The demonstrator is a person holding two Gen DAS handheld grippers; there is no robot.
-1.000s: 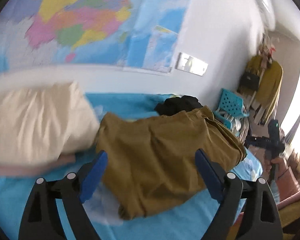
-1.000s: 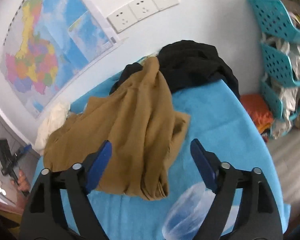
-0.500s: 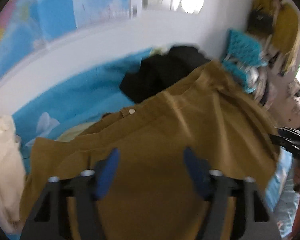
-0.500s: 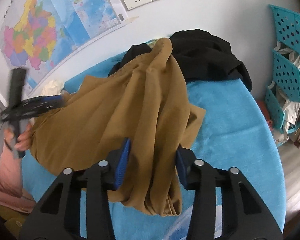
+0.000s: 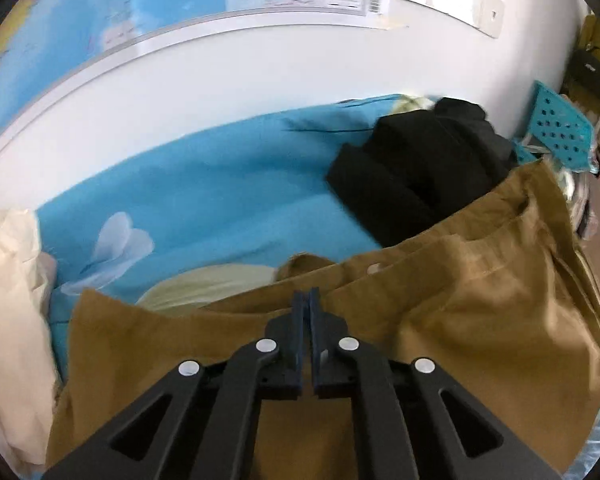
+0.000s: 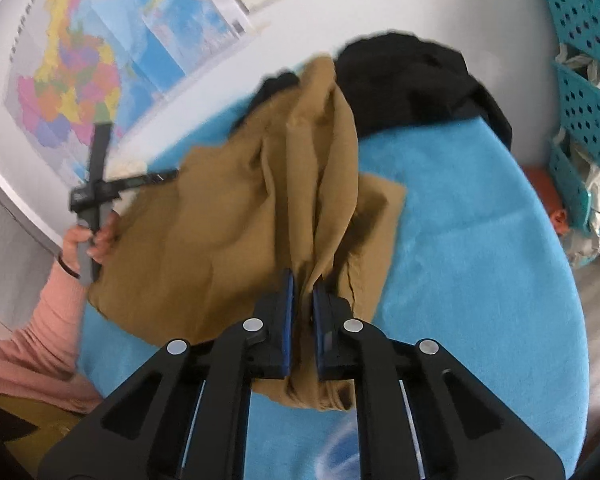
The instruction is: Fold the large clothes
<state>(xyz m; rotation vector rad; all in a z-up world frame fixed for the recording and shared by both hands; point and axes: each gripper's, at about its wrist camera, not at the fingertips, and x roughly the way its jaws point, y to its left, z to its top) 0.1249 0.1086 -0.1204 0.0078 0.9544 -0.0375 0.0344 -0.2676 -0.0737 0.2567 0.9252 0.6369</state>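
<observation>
Trousers [image 6: 236, 216], mustard brown, lie rumpled on the blue sheet [image 6: 472, 240], and their far end is hidden against the black garment [image 6: 412, 80] by the wall. The left tool [image 5: 310, 300] has just closed; its blue pads meet over the waistband edge near a button [image 5: 374, 268], seemingly pinching it, though the cloth between them is hard to see. The right tool [image 6: 303, 284] has just closed on a raised fold. A cream cloth [image 5: 8, 320] is cut off at the left.
</observation>
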